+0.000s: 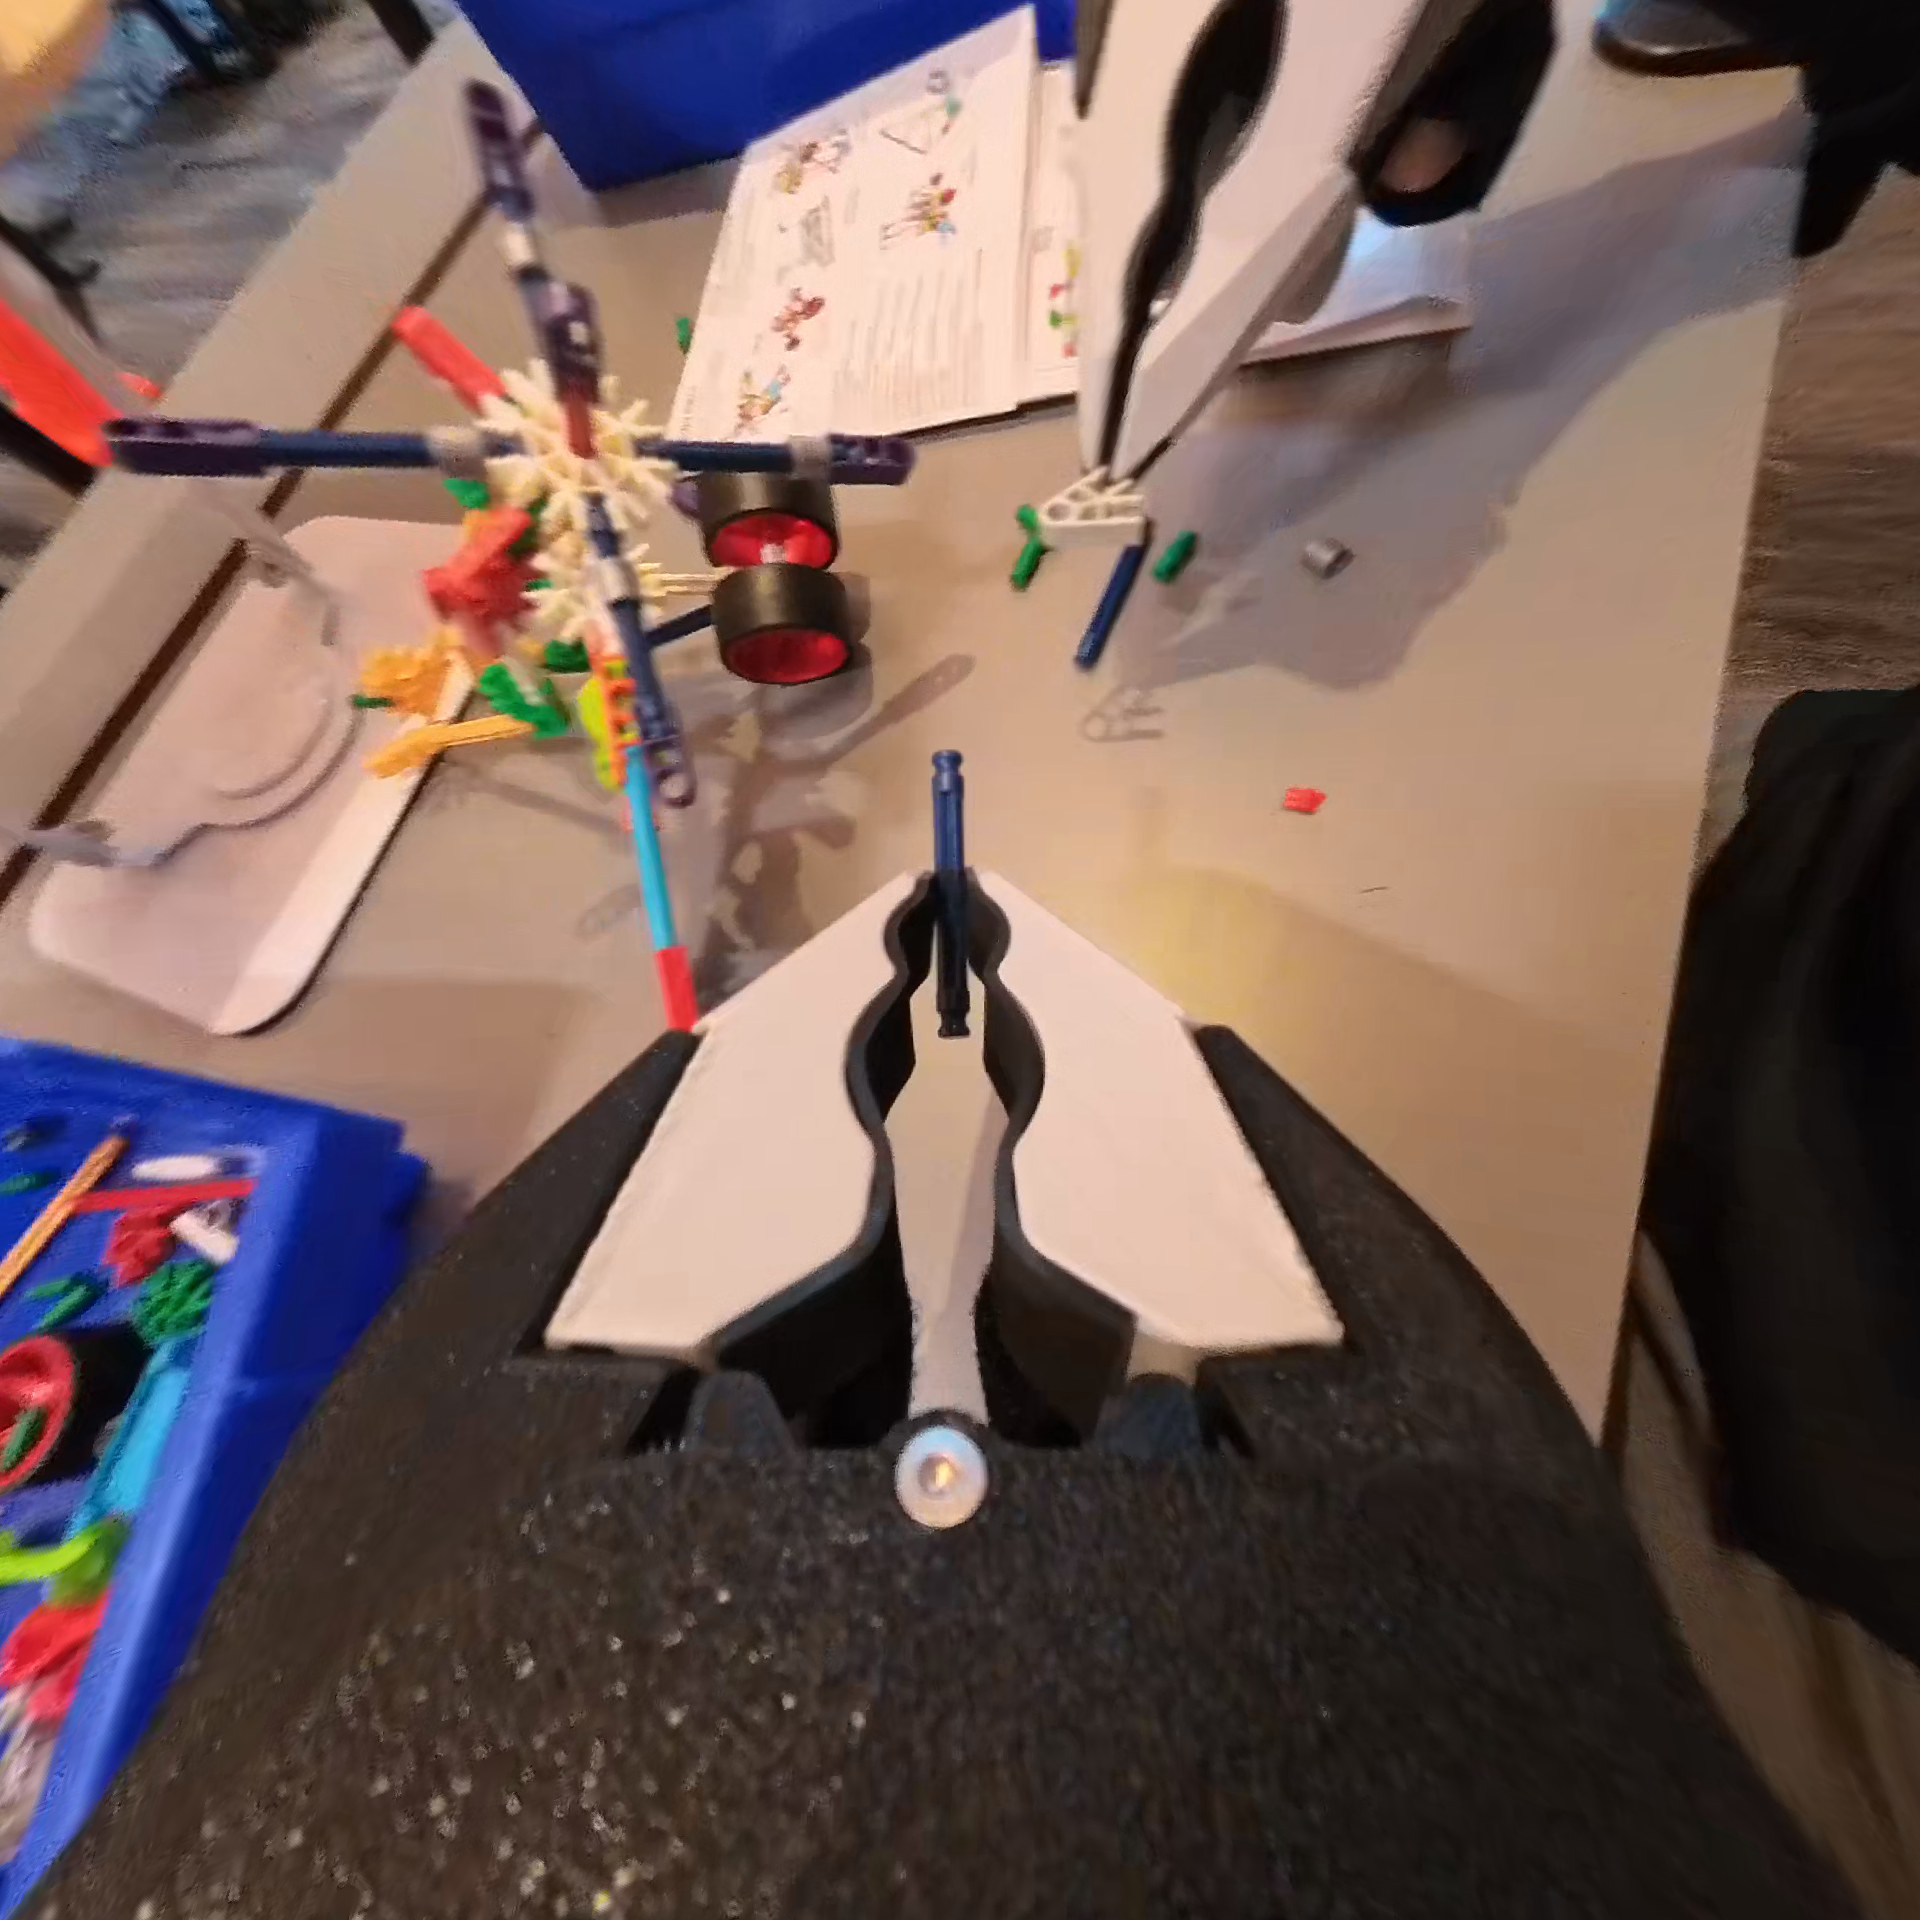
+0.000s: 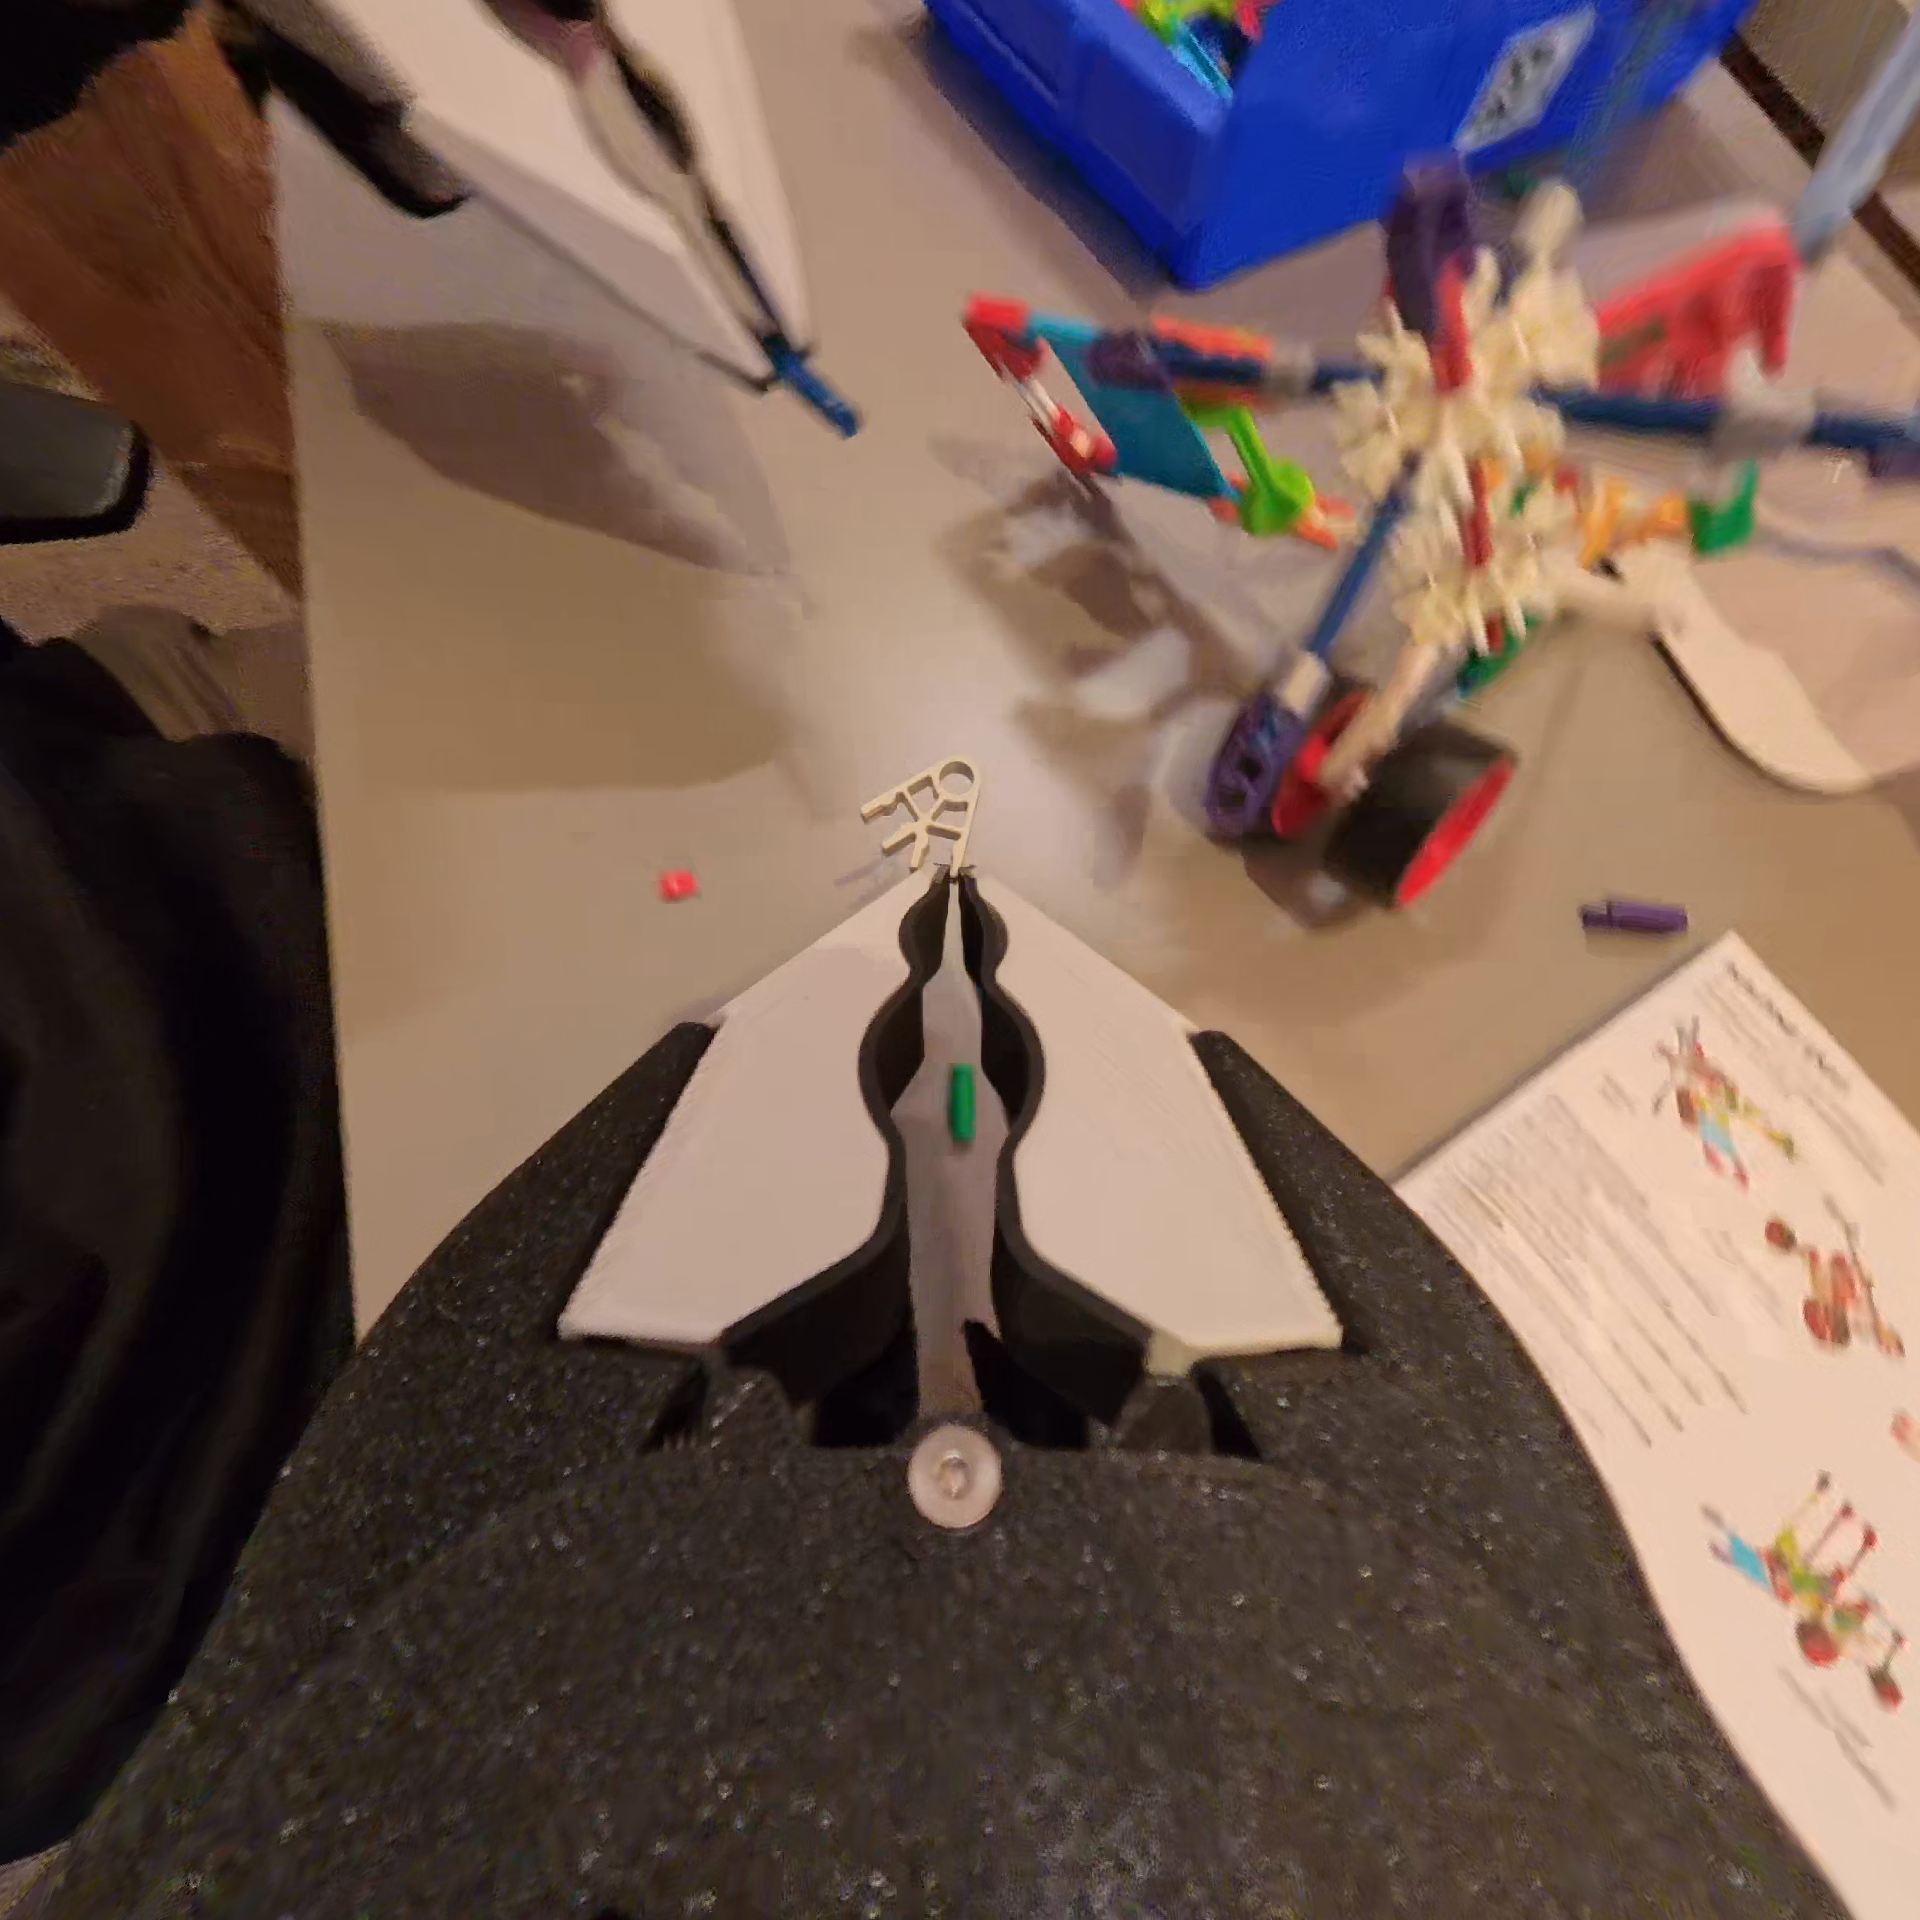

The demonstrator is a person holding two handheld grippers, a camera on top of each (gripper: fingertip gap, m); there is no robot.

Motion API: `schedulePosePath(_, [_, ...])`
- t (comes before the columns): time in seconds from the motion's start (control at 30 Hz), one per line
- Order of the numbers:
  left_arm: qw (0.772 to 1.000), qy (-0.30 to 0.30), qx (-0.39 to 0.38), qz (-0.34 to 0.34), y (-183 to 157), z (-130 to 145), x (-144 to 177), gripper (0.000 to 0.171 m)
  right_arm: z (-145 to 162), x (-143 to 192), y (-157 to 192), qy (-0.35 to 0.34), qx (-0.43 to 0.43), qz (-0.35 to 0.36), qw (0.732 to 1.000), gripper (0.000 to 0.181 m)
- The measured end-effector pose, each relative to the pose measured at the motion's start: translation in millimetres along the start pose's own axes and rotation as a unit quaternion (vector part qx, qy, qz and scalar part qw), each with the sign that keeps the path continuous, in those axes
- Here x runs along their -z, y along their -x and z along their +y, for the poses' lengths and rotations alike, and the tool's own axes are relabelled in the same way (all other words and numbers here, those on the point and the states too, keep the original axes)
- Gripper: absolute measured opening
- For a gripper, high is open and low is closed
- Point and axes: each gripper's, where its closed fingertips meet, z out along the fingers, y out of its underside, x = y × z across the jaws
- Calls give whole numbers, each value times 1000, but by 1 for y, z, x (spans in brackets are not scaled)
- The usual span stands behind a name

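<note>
My left gripper (image 1: 951, 883) is shut on a dark blue rod (image 1: 948, 831) that sticks out past the fingertips, above the table (image 1: 1351, 987). My right gripper (image 2: 954, 883) is shut on the edge of a small white fan-shaped connector (image 2: 925, 816). In the left wrist view the right gripper (image 1: 1117, 468) holds this connector (image 1: 1091, 509) low over the table, next to another blue rod (image 1: 1110, 603) and two green pieces (image 1: 1174, 554). In the right wrist view the left gripper (image 2: 774, 353) and its rod (image 2: 816, 390) are at the upper left.
A colourful rod-and-connector model (image 1: 566, 447) with two black-and-red wheels (image 1: 784, 623) stands at the left, partly on a white board (image 1: 239, 831). A blue parts bin (image 1: 312, 1195) is near left. Instruction sheets (image 1: 883, 260), a grey piece (image 1: 1327, 558), a red bit (image 1: 1303, 799) and a purple piece (image 2: 1631, 916) lie around.
</note>
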Motion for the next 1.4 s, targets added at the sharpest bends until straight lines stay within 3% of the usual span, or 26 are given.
schedulePosePath(0.13, [995, 16, 18, -94, 75, 8, 41, 3, -40, -10, 19, -13, 55, -19, 998, 0])
schedulePosePath(0.23, [981, 55, 64, -173, 154, 37, 62, 4, -61, -20, 20, -17, 74, -16, 997, 0])
schedulePosePath(0.3, [973, 82, 100, -191, 186, 66, 64, 36, -72, -25, 18, -21, 75, -11, 997, 0])
schedulePosePath(0.33, [969, 93, 101, -204, 192, 75, 66, 44, -78, -27, 17, -25, 74, -7, 997, 0])
schedulePosePath(0.47, [967, 79, 106, -216, 180, 79, 80, 51, -126, -49, 5, -24, 90, 7, 996, 0])
schedulePosePath(0.6, [976, 58, 94, -186, 136, 63, 93, 38, -204, -99, -43, -5, 99, 56, 993, 5])
schedulePosePath(0.67, [981, 52, 82, -166, 113, 51, 91, 37, -218, -133, -77, 48, 76, 86, 992, 39])
schedulePosePath(0.73, [987, 46, 70, -136, 89, 41, 86, 37, -225, -148, -87, 67, 80, 85, 991, 40])
schedulePosePath(0.83, [993, 44, 45, -101, 59, 35, 74, 37, -231, -121, -82, 37, 102, 104, 989, 40])
schedulePosePath(0.97, [999, 19, 15, -25, 19, 21, 42, 38, -199, -45, -45, 5, 136, 98, 986, 39])
schedulePosePath(1.1, [998, 25, -33, 49, -18, 11, -5, 38, -104, 5, -19, 51, 111, 62, 991, 34])
schedulePosePath(1.23, [993, 30, -58, 103, -43, -2, -46, 38, -7, 13, -19, 110, 45, 38, 992, 33])
schedulePosePath(1.4, [979, 53, -68, 183, -76, 0, -55, 39, 40, 0, -14, 114, -4, 11, 993, 26])
